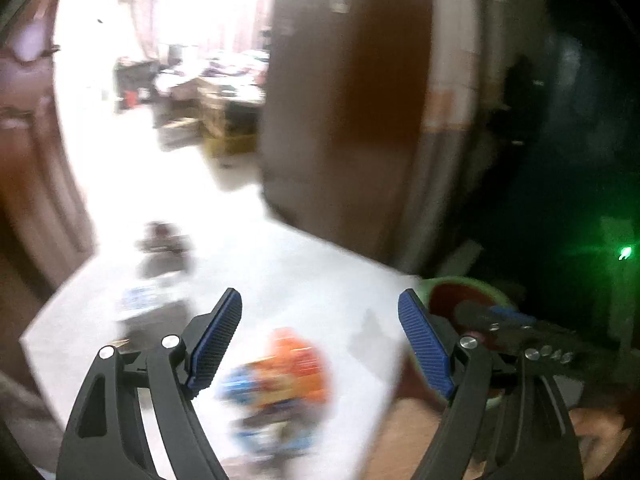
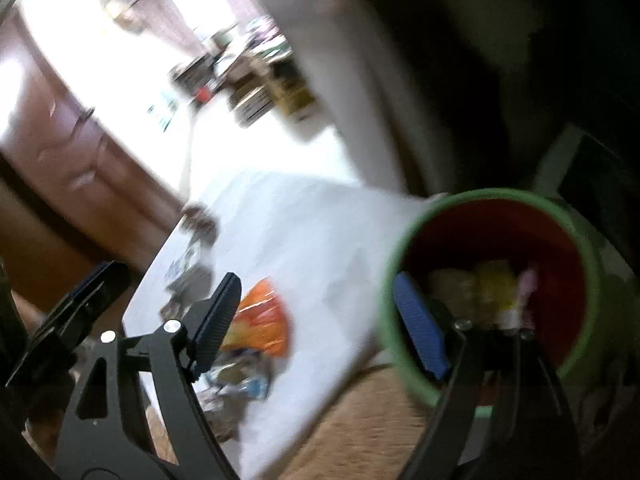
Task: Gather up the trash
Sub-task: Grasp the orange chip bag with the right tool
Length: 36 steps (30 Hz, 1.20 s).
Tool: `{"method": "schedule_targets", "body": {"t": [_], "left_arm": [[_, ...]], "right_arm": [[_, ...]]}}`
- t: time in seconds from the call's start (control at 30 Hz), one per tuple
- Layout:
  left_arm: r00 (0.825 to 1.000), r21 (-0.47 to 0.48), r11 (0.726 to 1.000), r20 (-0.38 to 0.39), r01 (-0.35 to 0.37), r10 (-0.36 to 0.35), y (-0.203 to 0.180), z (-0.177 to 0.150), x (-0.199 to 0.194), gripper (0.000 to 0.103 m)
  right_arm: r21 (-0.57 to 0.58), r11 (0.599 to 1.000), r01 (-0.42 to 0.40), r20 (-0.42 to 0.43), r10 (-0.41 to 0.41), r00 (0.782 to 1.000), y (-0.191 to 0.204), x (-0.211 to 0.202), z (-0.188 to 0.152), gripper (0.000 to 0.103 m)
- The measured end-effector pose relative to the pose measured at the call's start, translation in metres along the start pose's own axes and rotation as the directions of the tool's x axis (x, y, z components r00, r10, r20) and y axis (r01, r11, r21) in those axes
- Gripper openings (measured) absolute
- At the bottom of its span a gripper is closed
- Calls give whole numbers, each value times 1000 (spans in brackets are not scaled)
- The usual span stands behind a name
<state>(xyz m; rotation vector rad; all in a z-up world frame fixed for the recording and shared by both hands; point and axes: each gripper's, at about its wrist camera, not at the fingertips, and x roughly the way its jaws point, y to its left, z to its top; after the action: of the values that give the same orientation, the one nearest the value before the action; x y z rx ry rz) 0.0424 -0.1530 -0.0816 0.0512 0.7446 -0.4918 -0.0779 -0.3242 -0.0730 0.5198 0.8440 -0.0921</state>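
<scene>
Item: orange wrapper (image 1: 296, 360), crumpled, with blue and yellow patches; heavy blur, so any brand or print on it cannot be read. It lies on the white table (image 1: 280, 272), near the table's front edge. In the left wrist view it sits below and between the spread fingers of the left gripper (image 1: 320, 340), touching neither pad. In the right wrist view the same wrapper (image 2: 262, 320) lies just beside the left-hand finger of the right gripper (image 2: 316, 324), partly behind that finger's tip, not between pads that press it.

Fingers: both grippers stand with jaws wide apart and nothing clamped. Blue ribbed pads (image 1: 426, 346) face inward.

Further litter: a blue-and-white packet (image 2: 244, 380) and grey crumpled scraps (image 2: 218, 404) lie just beside the orange wrapper toward the table's near edge. Smaller blurred pieces (image 1: 140, 300) and a dark item (image 1: 162, 240) sit toward the far left of the table. No lettering legible on any.

Bin: round, green rim (image 2: 500, 196), red inside, standing off the table's right edge. It holds pale, yellow and pink pieces (image 2: 492, 292). The right gripper's right-hand finger overlaps its rim in view.

Surroundings: brownish floor (image 2: 360, 432), a brown door (image 1: 360, 120), a bright room beyond with stacked boxes (image 1: 228, 120).
</scene>
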Motion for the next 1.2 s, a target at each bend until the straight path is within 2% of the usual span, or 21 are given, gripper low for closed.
{"method": "schedule_targets", "body": {"t": [0.1,0.13,0.23,0.33,0.37,0.43,0.5,0.6,0.83,0.97,1.13,1.2], "left_arm": [[994,-55,992,-4,-112,112,52,-12,-7,77],[989,-88,985,-6,-147,147,71,-16,-10,77],[977,-189,959,-19,-212,212,120,-25,-20,77],[969,-267,933,-22,-242,246,154,-31,-28,77],[967,-286,925,-21,-251,255,162,-33,-31,77],[963,-309,914,-19,-262,269,174,-38,-33,77],[961,-327,907,-21,-266,275,181,-40,-34,77],[962,-348,900,-23,-264,273,189,-44,-33,77],[961,-358,895,-20,-265,277,191,-48,-36,77],[961,-357,895,-28,-267,276,191,-49,-35,78],[961,-353,896,-38,-268,273,189,-50,-32,78],[962,-355,896,-41,-265,269,189,-51,-32,78]], "right_arm": [[-82,996,-23,-57,19,998,37,33,-9,80],[-102,994,-28,-74,21,997,45,42,-9,84],[-150,988,-26,-152,3,988,67,81,-17,85],[-114,993,-30,-268,-1,963,78,121,-28,87],[-85,996,-39,-324,9,946,79,136,-33,87],[-69,997,-41,-360,14,933,83,150,-43,90],[-99,994,-35,-369,-4,929,90,163,-50,98],[-151,988,-18,-357,-38,933,103,169,-51,98],[-244,970,6,-417,-110,902,116,185,-49,99],[-259,966,9,-399,-115,910,115,183,-52,99],[-302,953,-12,-366,-104,925,128,173,-48,72],[-321,947,-16,-355,-105,929,134,171,-46,69]]}}
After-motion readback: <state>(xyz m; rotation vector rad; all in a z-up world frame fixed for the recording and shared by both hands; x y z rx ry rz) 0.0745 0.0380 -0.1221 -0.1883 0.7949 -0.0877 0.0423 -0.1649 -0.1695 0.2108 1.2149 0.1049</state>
